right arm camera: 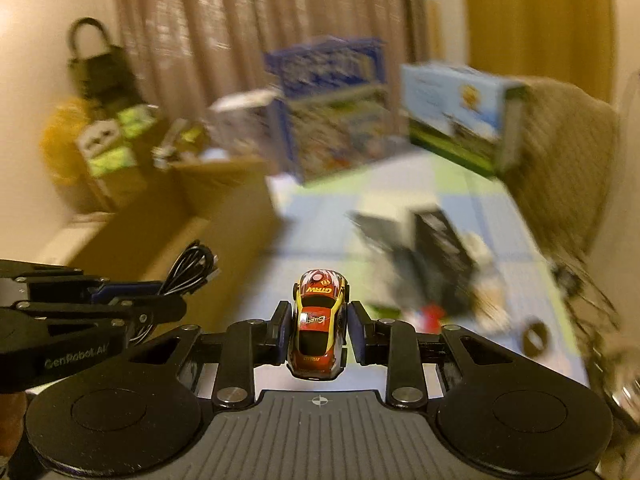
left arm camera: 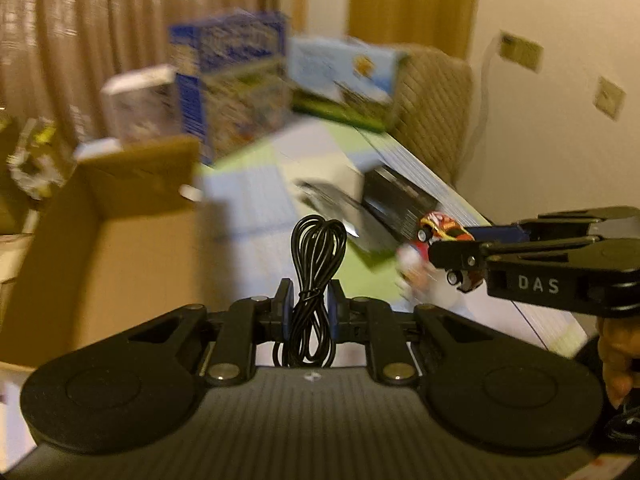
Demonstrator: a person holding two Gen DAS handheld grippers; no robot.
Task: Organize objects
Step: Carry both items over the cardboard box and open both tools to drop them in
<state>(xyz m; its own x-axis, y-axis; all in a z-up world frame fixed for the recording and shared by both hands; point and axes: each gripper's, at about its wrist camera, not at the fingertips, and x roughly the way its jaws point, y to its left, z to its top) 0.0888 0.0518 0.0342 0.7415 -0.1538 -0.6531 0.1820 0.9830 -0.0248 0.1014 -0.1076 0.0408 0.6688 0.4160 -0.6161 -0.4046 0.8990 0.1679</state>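
Note:
My left gripper (left arm camera: pixel 311 304) is shut on a coiled black cable (left arm camera: pixel 316 264), held above the table beside an open cardboard box (left arm camera: pixel 112 248). My right gripper (right arm camera: pixel 318 324) is shut on a red and yellow toy car (right arm camera: pixel 319 320), held above the table. The right gripper with the car (left arm camera: pixel 444 232) shows at the right of the left wrist view. The left gripper with the cable (right arm camera: pixel 192 268) shows at the left of the right wrist view. Both views are motion-blurred.
The table (right arm camera: pixel 332 240) has a pale green and blue mat. Black flat items (right arm camera: pixel 432 256) and small clutter lie on it. Colourful toy boxes (right arm camera: pixel 336 112) stand at the back. A padded chair (right arm camera: pixel 568 152) stands at the right. The cardboard box (right arm camera: pixel 192 216) is at the table's left.

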